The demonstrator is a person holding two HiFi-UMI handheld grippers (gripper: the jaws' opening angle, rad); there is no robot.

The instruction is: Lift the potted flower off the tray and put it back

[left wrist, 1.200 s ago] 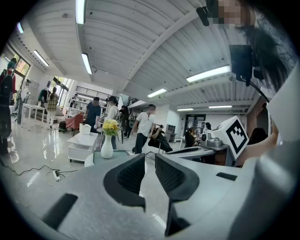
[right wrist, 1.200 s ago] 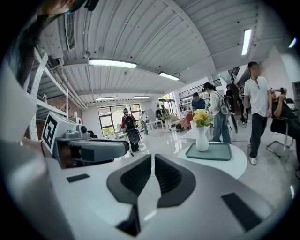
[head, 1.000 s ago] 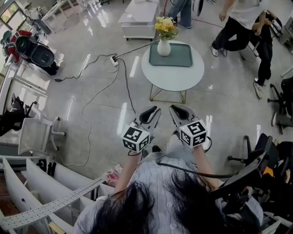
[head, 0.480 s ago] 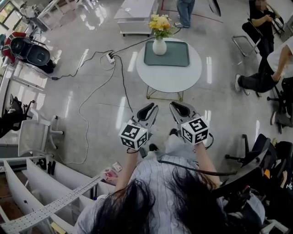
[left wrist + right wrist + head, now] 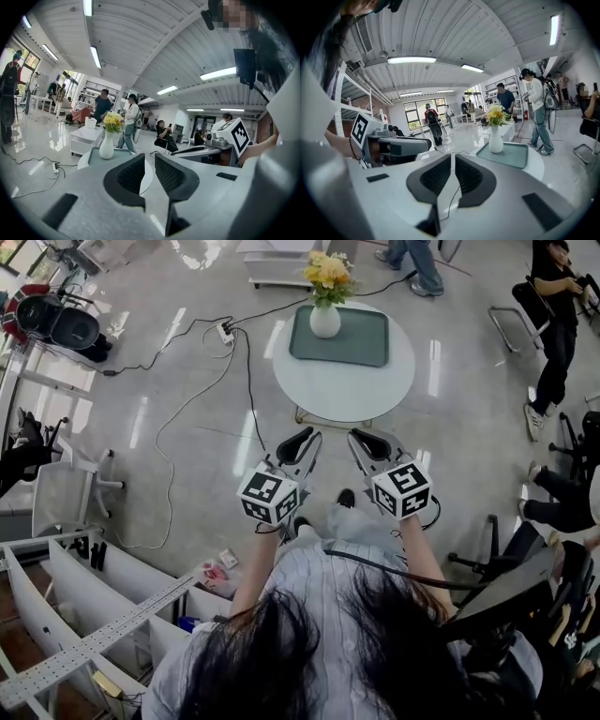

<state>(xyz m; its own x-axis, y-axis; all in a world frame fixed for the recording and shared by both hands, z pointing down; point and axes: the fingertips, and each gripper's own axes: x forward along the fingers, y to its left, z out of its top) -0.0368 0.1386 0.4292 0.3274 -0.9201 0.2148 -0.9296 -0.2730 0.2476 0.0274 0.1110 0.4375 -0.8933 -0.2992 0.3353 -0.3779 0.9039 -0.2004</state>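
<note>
A white vase of yellow flowers (image 5: 325, 317) stands at the left end of a green tray (image 5: 352, 341) on a round white table (image 5: 344, 390) ahead of me. The same vase of flowers (image 5: 107, 144) shows in the left gripper view, and the vase of flowers (image 5: 496, 137) on the tray (image 5: 512, 156) in the right gripper view. My left gripper (image 5: 309, 433) and right gripper (image 5: 360, 434) are held side by side short of the table's near edge. Both are shut with nothing between their jaws.
A power strip with black cables (image 5: 225, 332) lies on the glossy floor left of the table. A low white bench (image 5: 277, 249) stands behind it. People (image 5: 555, 324) and chairs are at the right. White shelving (image 5: 84, 615) and a white chair (image 5: 61, 498) are at my left.
The table, tray and vase have come closer and sit higher in the head view as I walked forward. People at the right have shifted. Both grippers stay shut.
</note>
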